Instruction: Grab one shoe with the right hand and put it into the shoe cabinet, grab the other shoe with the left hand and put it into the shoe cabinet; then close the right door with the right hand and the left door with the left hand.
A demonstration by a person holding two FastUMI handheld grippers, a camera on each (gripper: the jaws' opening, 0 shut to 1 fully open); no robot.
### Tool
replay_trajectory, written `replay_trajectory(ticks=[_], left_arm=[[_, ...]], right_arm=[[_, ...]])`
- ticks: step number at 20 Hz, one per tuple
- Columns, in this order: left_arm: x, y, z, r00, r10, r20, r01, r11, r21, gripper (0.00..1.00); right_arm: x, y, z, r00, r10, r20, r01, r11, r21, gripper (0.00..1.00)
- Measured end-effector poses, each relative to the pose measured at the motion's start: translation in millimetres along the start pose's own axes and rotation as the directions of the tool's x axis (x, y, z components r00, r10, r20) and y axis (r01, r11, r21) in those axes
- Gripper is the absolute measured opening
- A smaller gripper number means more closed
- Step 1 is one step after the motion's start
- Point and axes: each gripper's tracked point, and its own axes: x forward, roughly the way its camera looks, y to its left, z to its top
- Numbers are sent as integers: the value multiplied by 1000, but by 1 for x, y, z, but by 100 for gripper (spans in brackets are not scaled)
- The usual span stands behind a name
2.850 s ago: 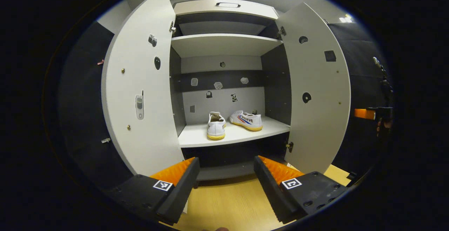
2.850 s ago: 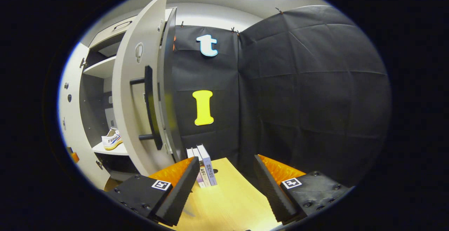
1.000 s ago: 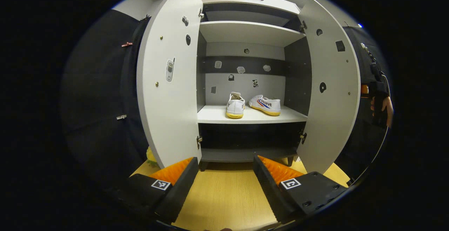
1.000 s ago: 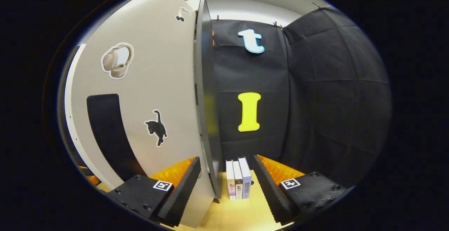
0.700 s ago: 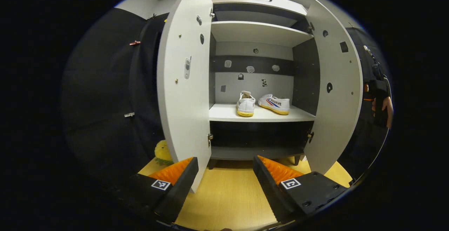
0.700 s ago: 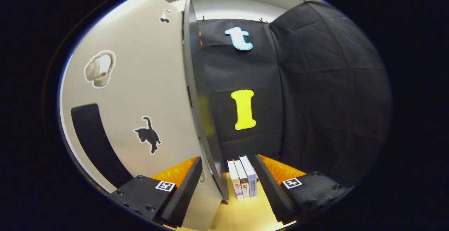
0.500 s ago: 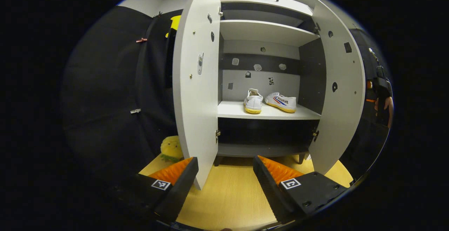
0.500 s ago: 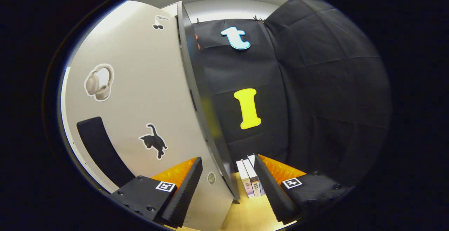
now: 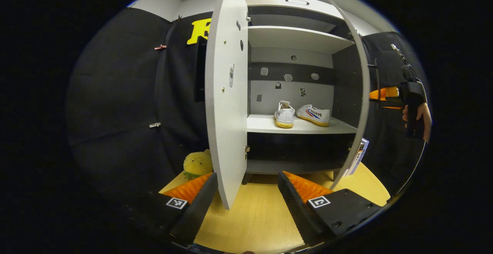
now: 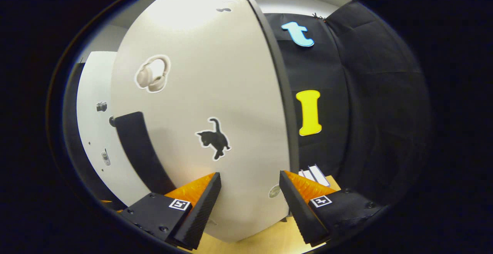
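Shoe cabinet: both white shoes sit side by side on its middle shelf. Left door stands wide open, edge-on. Right door part-swung, seen nearly edge-on. Left claw hangs low before the cabinet, fingers apart, holding nothing. Right claw, fingers apart, faces the right door's outer side near a cat sticker; contact with the panel probably, hard to confirm. A hand holds that claw right of the cabinet. Yellow plush toy on the worktop, left of the cabinet.
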Motion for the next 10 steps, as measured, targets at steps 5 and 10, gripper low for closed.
replay_trajectory(ticks=[5, 10], left_arm=[[-9, 38, -8, 997, 69, -19, -70, 997, -34, 98], [-9, 96, -3, 989, 147, -17, -147, 988, -54, 98]], right_arm=[[-3, 15, -23, 999, -23, -33, 21, 998, -54, 98], [-29, -8, -63, 991, -99, -91, 95, 995, -41, 98]])
